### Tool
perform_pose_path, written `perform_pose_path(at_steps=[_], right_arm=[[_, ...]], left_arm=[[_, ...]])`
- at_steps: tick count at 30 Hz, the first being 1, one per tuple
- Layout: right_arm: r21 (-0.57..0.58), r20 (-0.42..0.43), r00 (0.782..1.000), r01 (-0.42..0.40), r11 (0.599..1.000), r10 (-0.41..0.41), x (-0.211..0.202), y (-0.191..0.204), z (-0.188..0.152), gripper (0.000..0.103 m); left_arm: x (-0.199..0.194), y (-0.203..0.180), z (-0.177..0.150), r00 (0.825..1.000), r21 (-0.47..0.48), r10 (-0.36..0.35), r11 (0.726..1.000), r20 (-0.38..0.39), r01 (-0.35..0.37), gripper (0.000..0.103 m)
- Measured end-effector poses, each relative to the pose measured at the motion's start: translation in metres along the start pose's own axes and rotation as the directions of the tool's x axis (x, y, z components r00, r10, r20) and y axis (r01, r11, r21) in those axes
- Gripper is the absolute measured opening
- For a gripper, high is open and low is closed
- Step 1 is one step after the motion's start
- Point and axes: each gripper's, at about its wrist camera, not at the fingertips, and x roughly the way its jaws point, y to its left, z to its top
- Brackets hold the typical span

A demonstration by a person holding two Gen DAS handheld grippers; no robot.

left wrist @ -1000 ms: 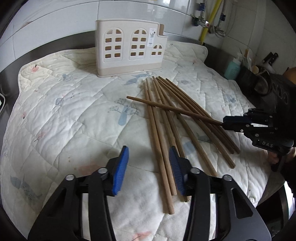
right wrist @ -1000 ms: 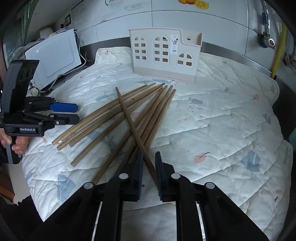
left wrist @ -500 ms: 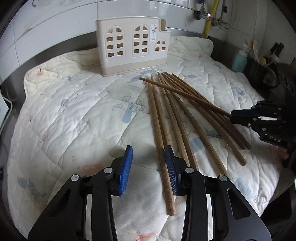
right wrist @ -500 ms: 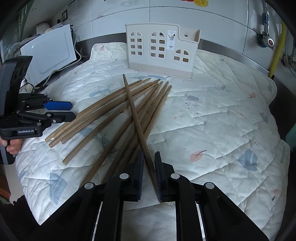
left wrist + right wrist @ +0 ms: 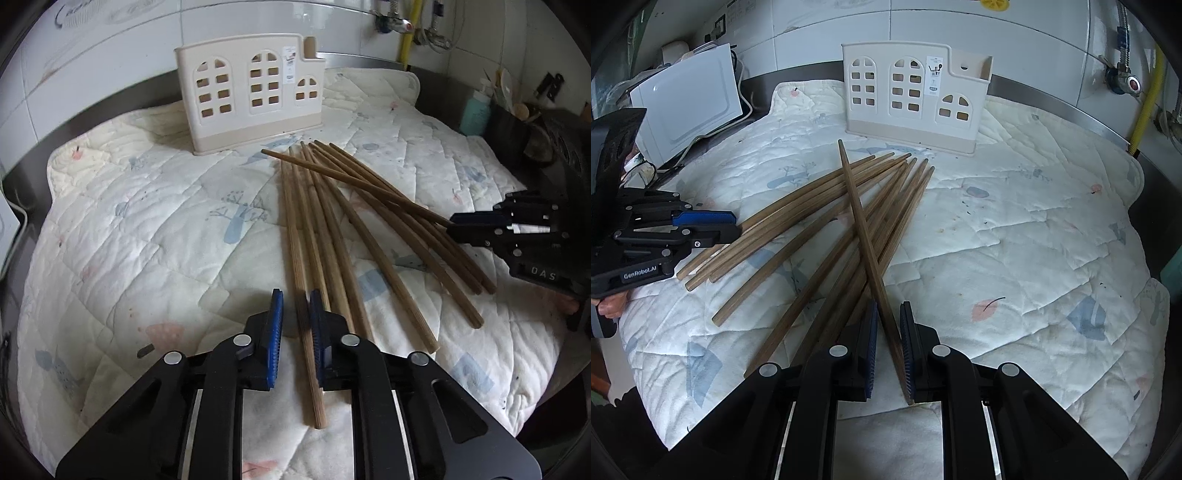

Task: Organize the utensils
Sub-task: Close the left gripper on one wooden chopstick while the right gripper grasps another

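Several long wooden chopsticks point(image 5: 332, 221) lie fanned on a quilted cloth point(image 5: 147, 221) in front of a beige holder point(image 5: 251, 92) with window cut-outs. My left gripper point(image 5: 296, 306) is low over the leftmost chopstick point(image 5: 297, 240). Its jaws are closing, the stick sits between the blue pads, and its near end pokes out behind them. My right gripper point(image 5: 888, 317) is shut on another chopstick point(image 5: 857, 206), which slants across the pile with its far tip toward the holder point(image 5: 912, 99). Each gripper appears in the other's view: the left gripper point(image 5: 731, 227), the right gripper point(image 5: 452, 225).
A white appliance point(image 5: 687, 99) with cables stands off the cloth's left edge. A teal bottle point(image 5: 474, 110) and a dark container of tools point(image 5: 517, 136) sit to the right. A yellow pipe point(image 5: 406, 33) runs up the tiled wall.
My left gripper slid right over the leftmost chopstick and its jaws narrowed around it. The right gripper kept its grip, and its chopstick's far tip swung a little toward the holder.
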Motion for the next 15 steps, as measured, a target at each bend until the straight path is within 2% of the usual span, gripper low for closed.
perform_pose_path(at_steps=[3, 6, 11, 15], right_arm=[[-0.002, -0.001, 1.000, 0.003, 1.000, -0.003, 0.000, 0.000, 0.000, 0.013], [-0.005, -0.006, 1.000, 0.005, 1.000, -0.005, 0.002, 0.001, 0.000, 0.014], [0.016, 0.007, 1.000, 0.022, 1.000, -0.023, -0.002, -0.001, -0.001, 0.008], [0.037, 0.036, 0.999, 0.035, 0.999, -0.037, -0.015, 0.000, -0.003, 0.007]], left_arm=[[0.001, 0.001, 0.000, 1.000, -0.010, 0.001, 1.000, -0.003, -0.001, 0.012], [0.006, 0.011, 0.000, 0.999, -0.070, -0.048, 0.996, -0.016, 0.047, 0.013], [0.006, 0.007, 0.000, 0.999, -0.069, -0.040, 0.997, -0.015, 0.039, 0.013], [0.004, 0.015, -0.001, 0.998, -0.130, -0.061, 0.990, -0.007, 0.060, 0.006]])
